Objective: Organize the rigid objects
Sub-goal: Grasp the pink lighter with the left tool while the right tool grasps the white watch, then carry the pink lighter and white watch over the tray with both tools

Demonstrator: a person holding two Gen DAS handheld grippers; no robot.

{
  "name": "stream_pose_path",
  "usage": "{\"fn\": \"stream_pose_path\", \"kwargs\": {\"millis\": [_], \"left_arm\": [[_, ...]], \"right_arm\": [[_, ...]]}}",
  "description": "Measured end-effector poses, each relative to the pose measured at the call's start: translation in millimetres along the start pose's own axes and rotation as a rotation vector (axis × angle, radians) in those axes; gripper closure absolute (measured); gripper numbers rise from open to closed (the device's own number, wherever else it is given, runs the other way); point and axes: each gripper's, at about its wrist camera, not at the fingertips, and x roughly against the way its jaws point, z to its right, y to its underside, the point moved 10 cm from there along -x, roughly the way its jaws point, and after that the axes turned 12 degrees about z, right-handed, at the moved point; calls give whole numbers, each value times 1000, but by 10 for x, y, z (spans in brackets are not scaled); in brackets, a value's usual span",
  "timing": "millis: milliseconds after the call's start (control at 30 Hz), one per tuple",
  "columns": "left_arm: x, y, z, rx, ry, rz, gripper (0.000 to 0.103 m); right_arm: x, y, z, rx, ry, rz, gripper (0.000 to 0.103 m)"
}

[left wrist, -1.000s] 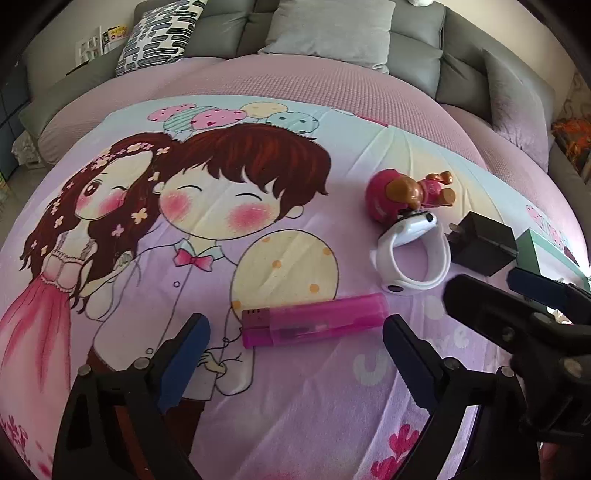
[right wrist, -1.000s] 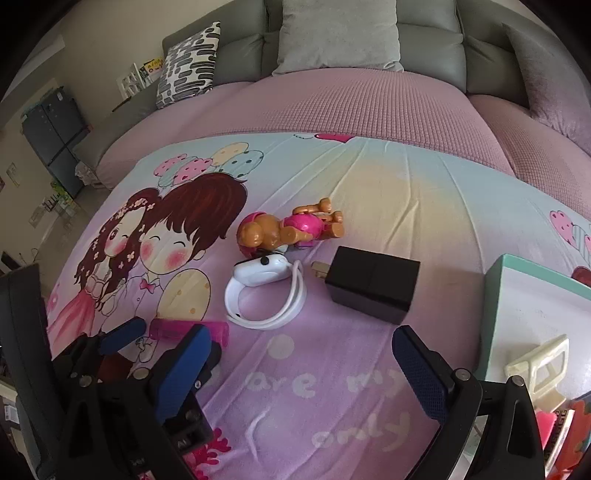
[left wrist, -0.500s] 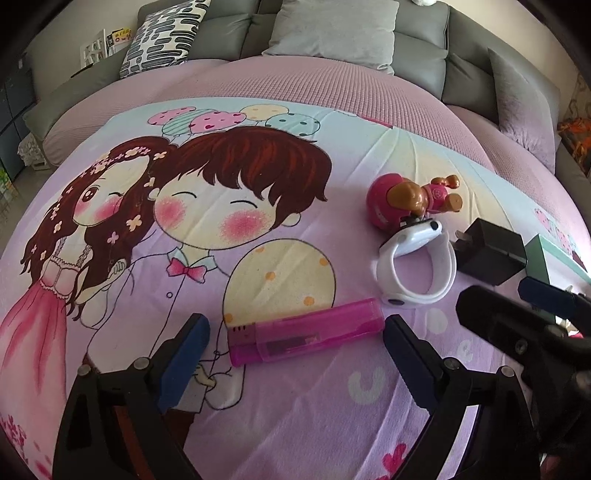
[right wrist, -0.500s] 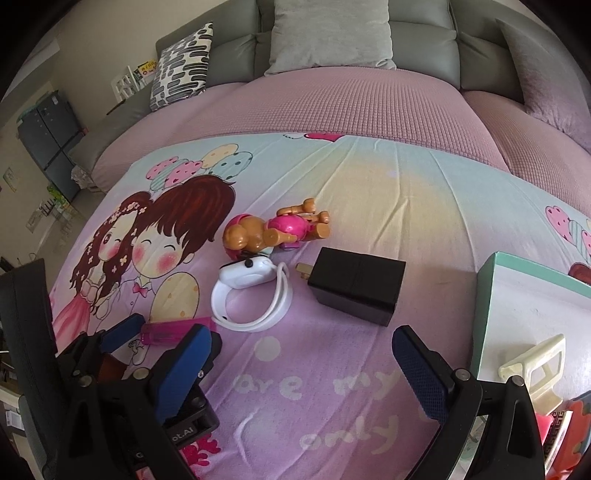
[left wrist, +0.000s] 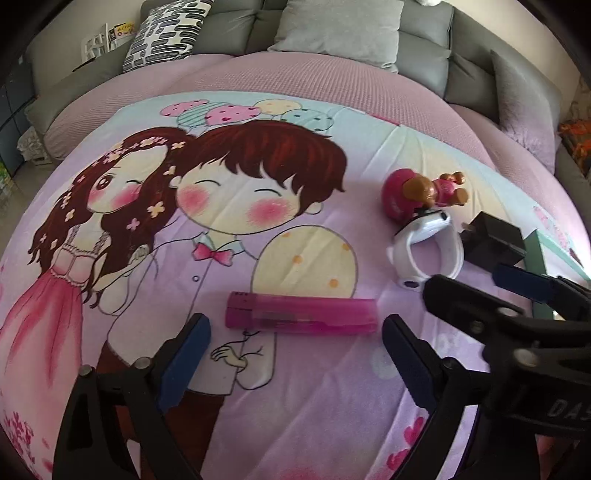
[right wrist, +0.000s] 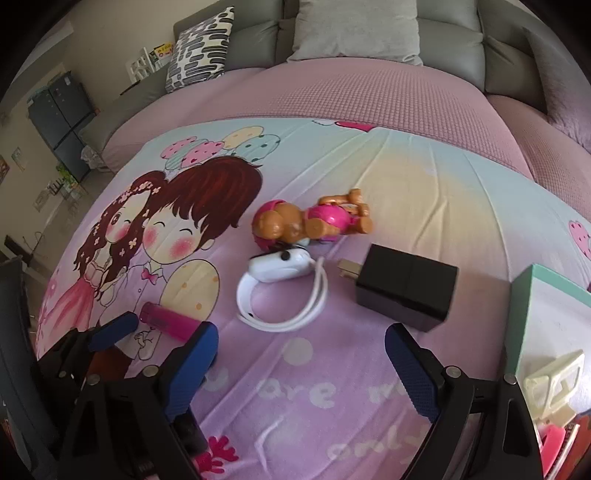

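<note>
A pink lighter (left wrist: 301, 316) lies flat on the cartoon bedsheet, just ahead of my open, empty left gripper (left wrist: 295, 343); it also shows in the right wrist view (right wrist: 166, 325). A white watch-like band (left wrist: 426, 249) (right wrist: 282, 291), a pink and brown toy dog (left wrist: 424, 194) (right wrist: 310, 223) and a black charger plug (left wrist: 493, 242) (right wrist: 406, 291) lie to the right. My right gripper (right wrist: 301, 354) is open and empty, hovering in front of the band and charger. A green-edged box (right wrist: 546, 325) at the right holds several small items.
The sheet covers a pink round bed (right wrist: 369, 92). Grey sofa cushions (left wrist: 340, 26) and a patterned pillow (left wrist: 166, 29) lie beyond it. A dark cabinet (right wrist: 61, 122) stands far left.
The left gripper has shifted so the lighter now lies level and farther ahead of the fingers. The right gripper has moved closer to the band and charger.
</note>
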Motion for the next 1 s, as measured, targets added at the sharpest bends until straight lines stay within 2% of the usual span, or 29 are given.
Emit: {"fn": "stream_pose_path", "kwargs": {"millis": [33, 400, 500, 567, 633, 833, 1000], "left_arm": [[9, -12, 8, 4, 7, 5, 21], [8, -13, 23, 4, 19, 3, 21], [3, -14, 22, 3, 18, 1, 21], [0, -15, 15, 5, 17, 1, 21], [-3, -13, 14, 4, 16, 0, 21], [-5, -21, -12, 18, 10, 0, 21], [4, -27, -35, 24, -2, 3, 21]], "right_arm": [[-12, 0, -10, 2, 0, -3, 12], [-244, -39, -96, 9, -10, -37, 23], [-281, -77, -100, 16, 7, -30, 30], [-291, -92, -84, 22, 23, -26, 39], [-287, -99, -76, 15, 19, -22, 42], [-220, -77, -62, 0, 8, -7, 43], [-35, -103, -9, -51, -14, 38, 43]]}}
